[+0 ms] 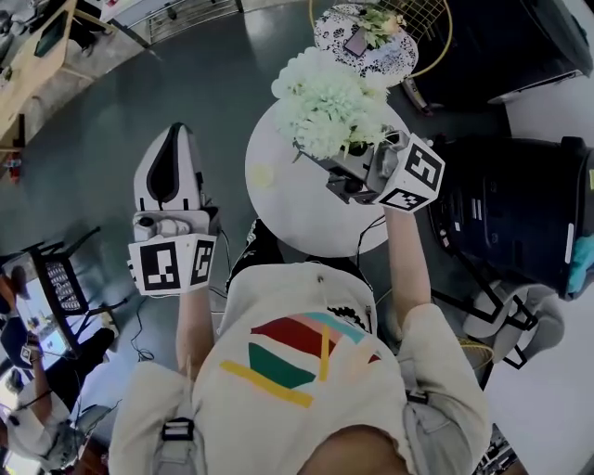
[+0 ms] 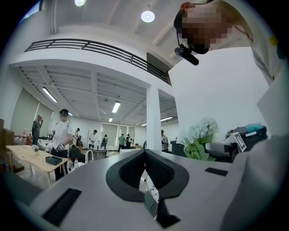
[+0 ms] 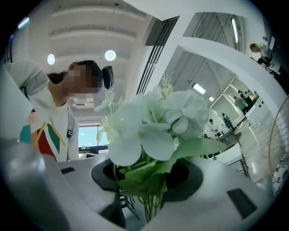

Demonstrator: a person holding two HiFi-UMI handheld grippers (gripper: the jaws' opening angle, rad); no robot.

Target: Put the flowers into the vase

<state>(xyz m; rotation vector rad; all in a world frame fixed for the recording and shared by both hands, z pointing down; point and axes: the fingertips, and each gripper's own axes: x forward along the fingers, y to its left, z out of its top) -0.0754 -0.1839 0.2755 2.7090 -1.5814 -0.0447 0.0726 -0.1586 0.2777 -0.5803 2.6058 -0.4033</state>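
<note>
My right gripper is shut on the green stems of a bunch of white flowers, which it holds up over the round white table. In the right gripper view the flowers fill the space above the jaws, and the stems run down between them. My left gripper hangs to the left of the table, shut with nothing in it; its tips meet in the left gripper view. That view also shows the flowers at the right. Beyond the table stands a black-and-white patterned round thing with small flowers on top.
Black cases and a chair crowd the right side. A gold wire frame stands behind the patterned thing. A wooden desk is at the far left. A person stands by a table in the hall beyond.
</note>
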